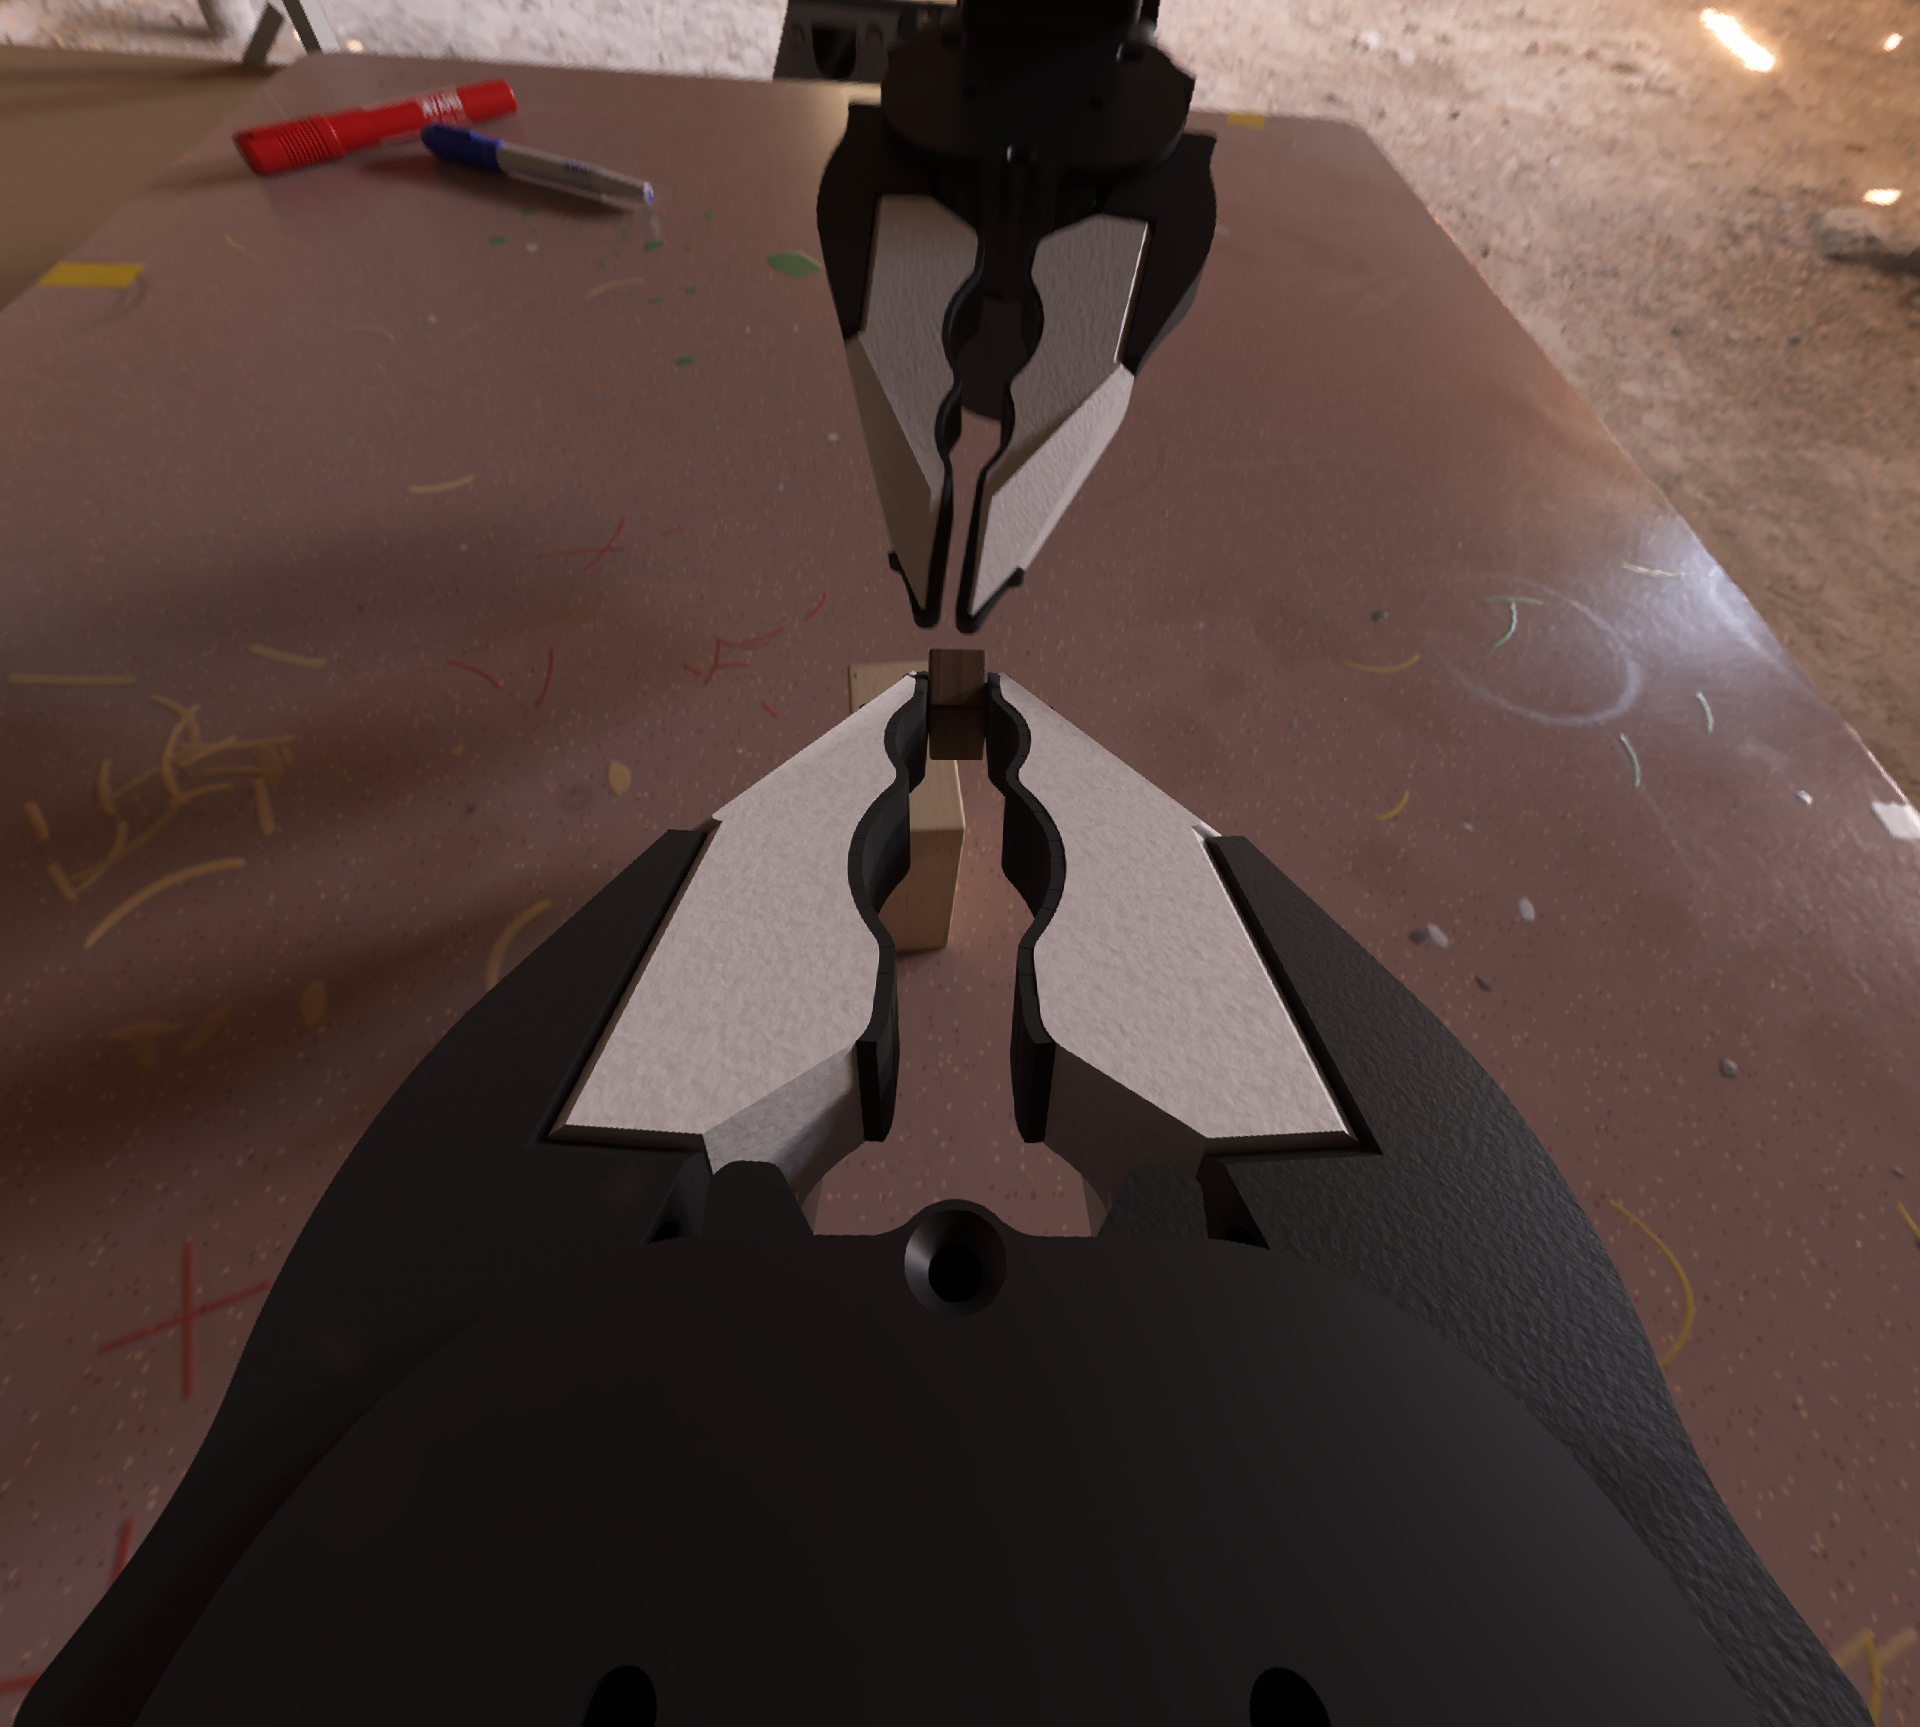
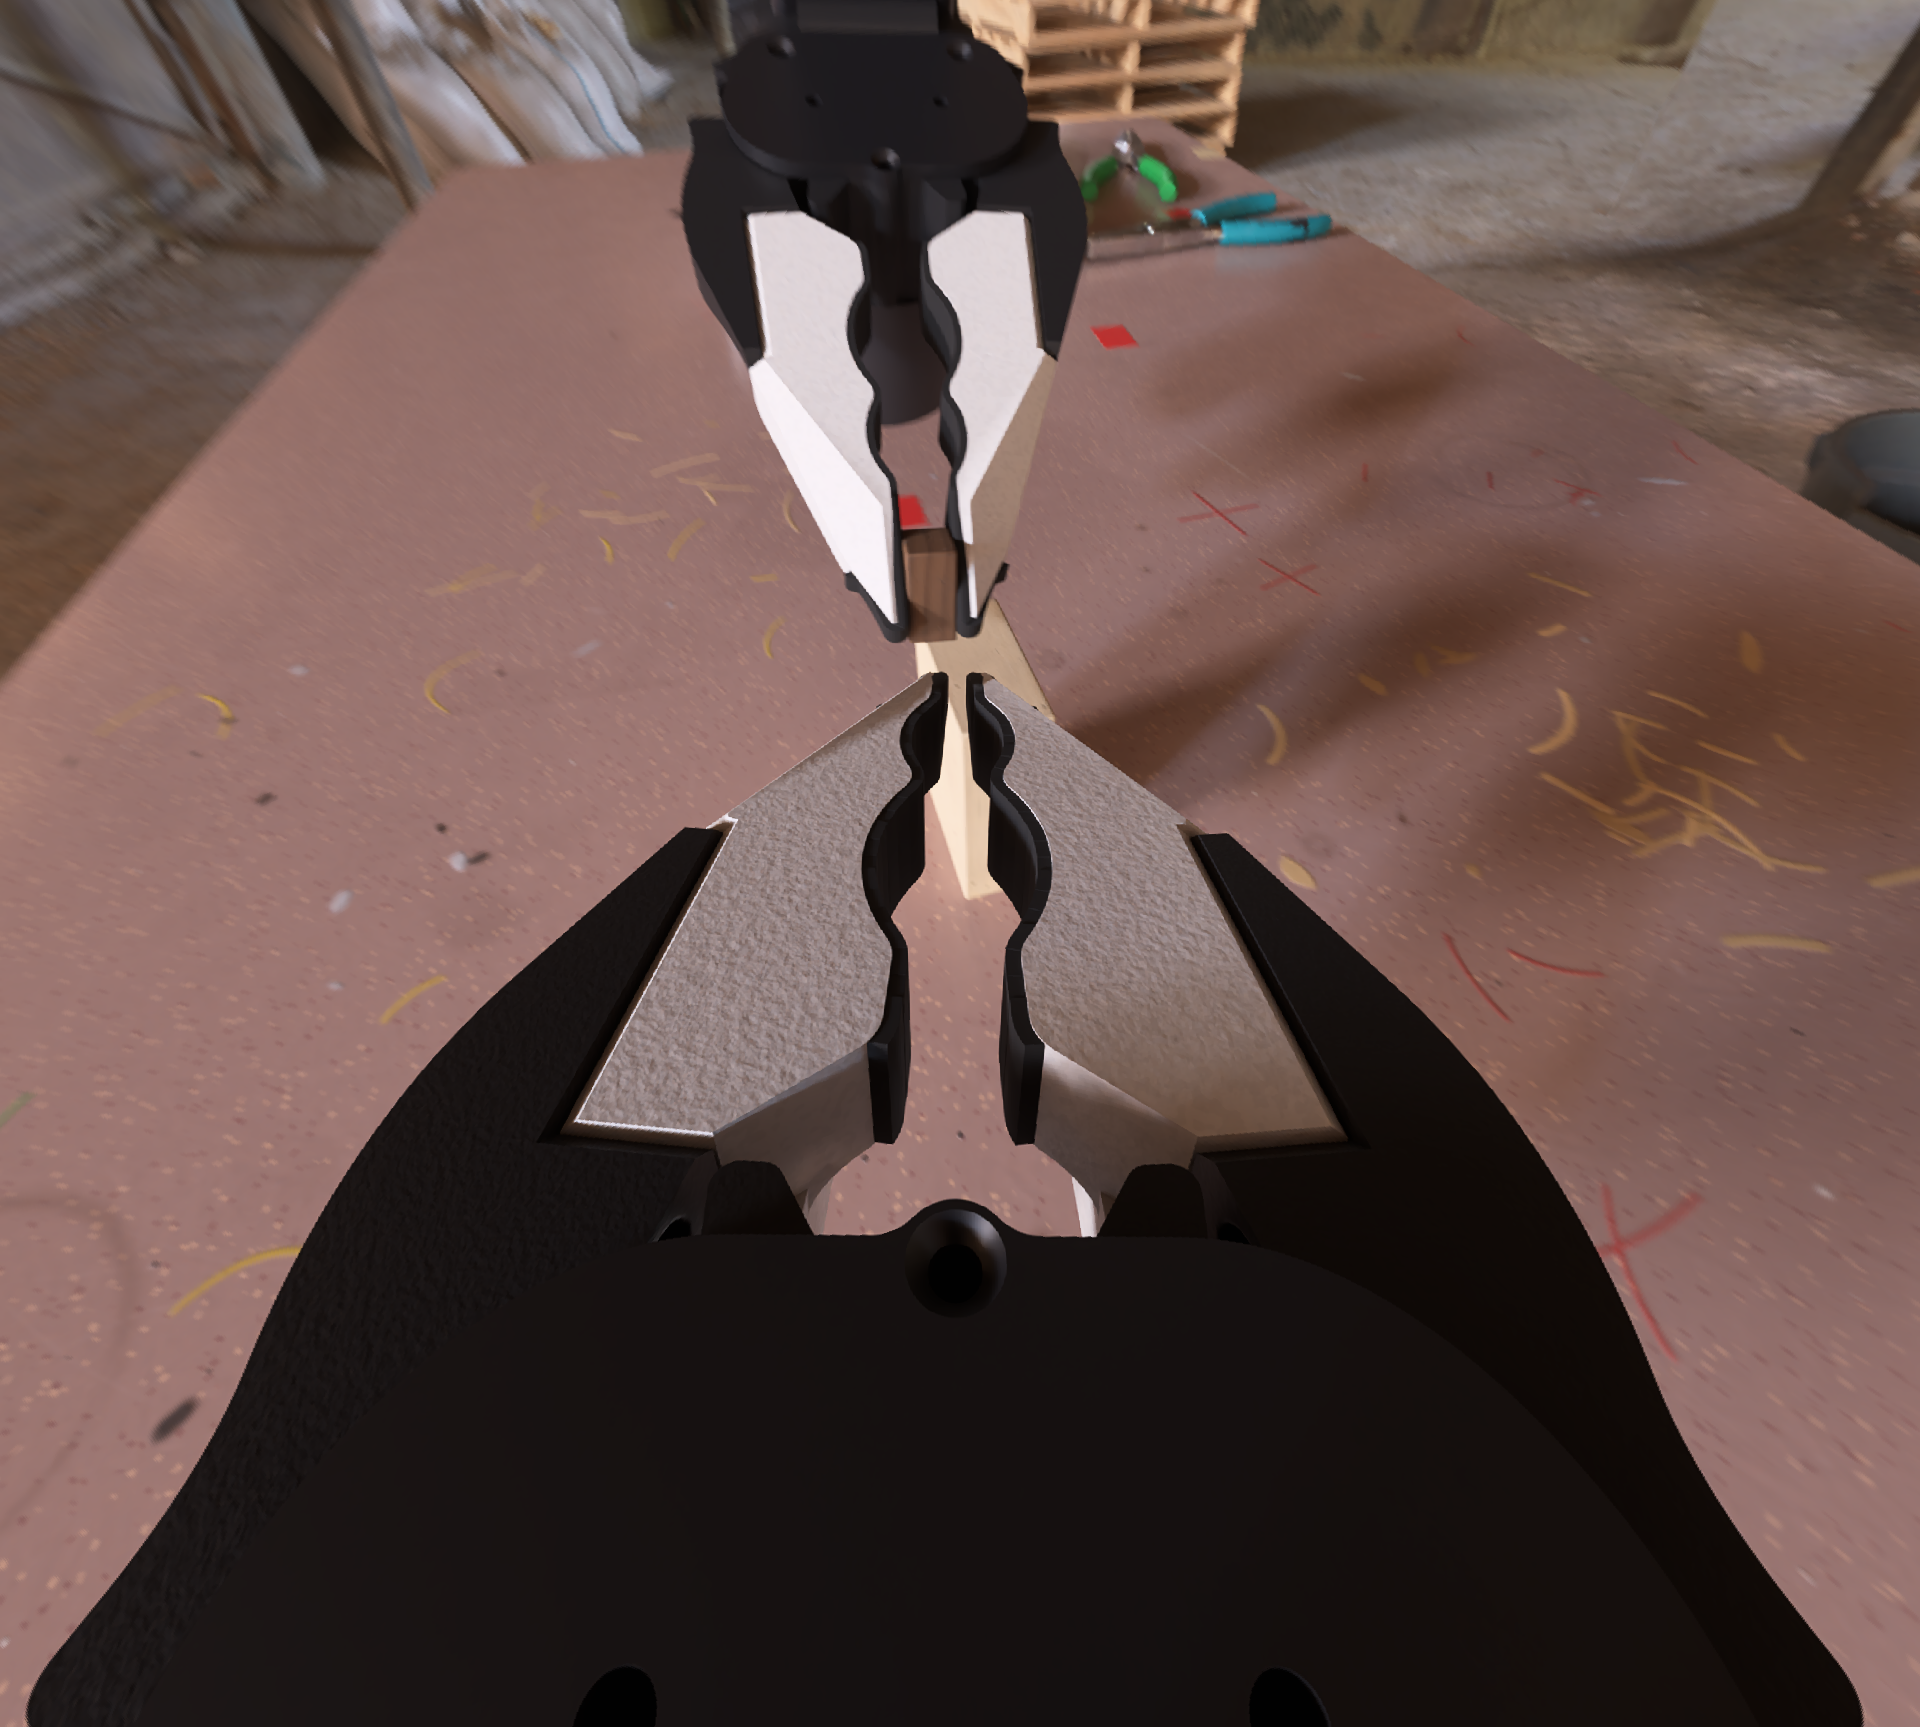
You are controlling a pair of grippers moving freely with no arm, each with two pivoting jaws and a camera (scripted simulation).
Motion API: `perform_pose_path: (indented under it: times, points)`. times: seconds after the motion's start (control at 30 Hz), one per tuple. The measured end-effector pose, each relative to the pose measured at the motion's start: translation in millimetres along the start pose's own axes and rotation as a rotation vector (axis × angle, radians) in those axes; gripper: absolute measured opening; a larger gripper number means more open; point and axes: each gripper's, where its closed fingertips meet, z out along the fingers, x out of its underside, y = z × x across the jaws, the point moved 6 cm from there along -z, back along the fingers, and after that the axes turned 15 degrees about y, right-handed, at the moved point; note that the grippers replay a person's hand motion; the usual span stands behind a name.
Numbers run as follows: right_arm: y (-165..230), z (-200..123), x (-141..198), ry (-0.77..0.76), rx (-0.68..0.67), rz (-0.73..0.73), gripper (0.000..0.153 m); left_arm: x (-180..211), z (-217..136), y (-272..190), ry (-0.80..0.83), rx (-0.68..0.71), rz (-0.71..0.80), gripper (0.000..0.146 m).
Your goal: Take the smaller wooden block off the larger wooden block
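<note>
Above the larger block (image 1: 932,856), left gripper (image 1: 956,690) clamps smaller block (image 1: 956,713).

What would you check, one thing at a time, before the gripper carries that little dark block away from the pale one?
1. Left gripper shut on the smaller wooden block: ok; in the right wrist view the block sits between its fingertips.
2. Smaller block lifted clear of the larger wooden block: cannot tell; neither view shows a gap.
3. Right gripper holding the larger block: cannot tell; its jaws are nearly closed with nothing visibly between the tips.
4. Grippers apart: ok, though tips are close.
5. Table beside the blocks free for set-down: ok; the red marker and blue pen lie far off.
</note>
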Motion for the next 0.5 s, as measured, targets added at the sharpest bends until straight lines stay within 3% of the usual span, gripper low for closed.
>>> perform_pose_path:
  times: [0.13,0.5]
  points:
    - [-3.2,1.0,5.1,0.123,0.12,-0.089,0.003,3.5,0.5,3.3,0.037,-0.052,0.0,0.01]
    - [2.0,1.2,4.2,0.172,0.144,-0.165,0.004,-0.5,7.6,0.6,0.066,-0.065,0.007,0.01]
